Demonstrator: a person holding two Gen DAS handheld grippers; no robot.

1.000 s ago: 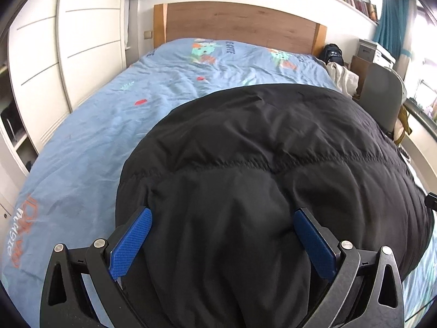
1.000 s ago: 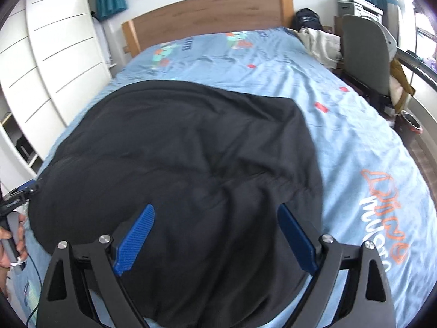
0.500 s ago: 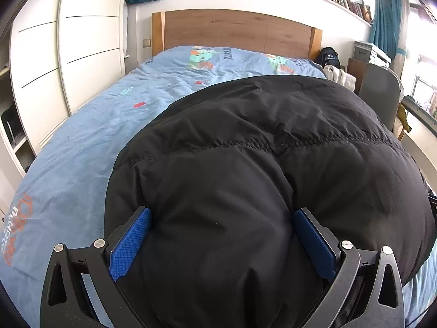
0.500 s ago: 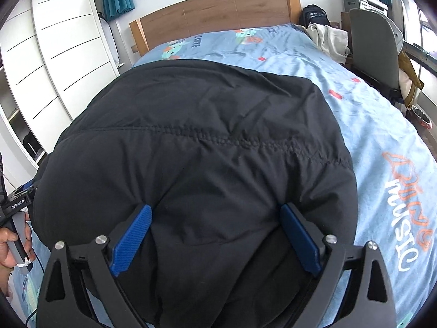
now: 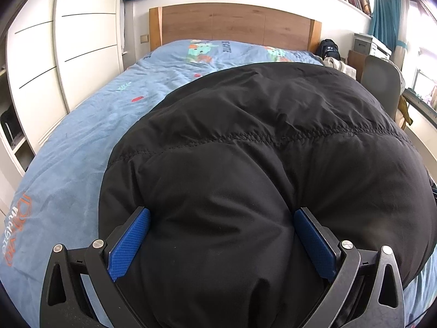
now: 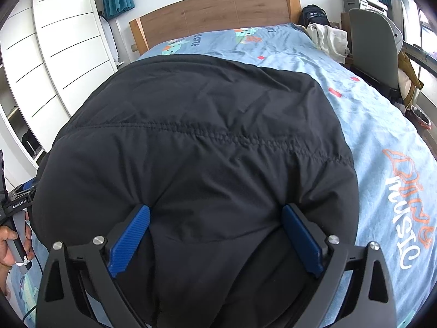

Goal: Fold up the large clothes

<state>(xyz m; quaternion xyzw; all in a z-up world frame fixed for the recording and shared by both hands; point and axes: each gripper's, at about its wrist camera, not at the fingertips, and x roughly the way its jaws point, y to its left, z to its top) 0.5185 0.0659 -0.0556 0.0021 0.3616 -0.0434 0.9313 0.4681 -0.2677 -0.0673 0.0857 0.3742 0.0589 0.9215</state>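
black jacket (image 5: 259, 164), blue bed (image 5: 82, 142), chair (image 6: 374, 52)

"MUSIC" was printed in white beneath orange lettering on the blue duvet cover (image 6: 382, 136). "GenRoboLAI" was read on the left gripper's black body (image 6: 16, 205), held in a hand (image 6: 8, 246).

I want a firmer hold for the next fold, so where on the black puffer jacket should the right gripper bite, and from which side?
Take the puffer jacket at its thin near hem, below the stitched quilt seam, coming in from the foot of the bed. The padded panel bulging between the right gripper pads looks too thick and springy to pinch securely; a flatter edge should compress better.
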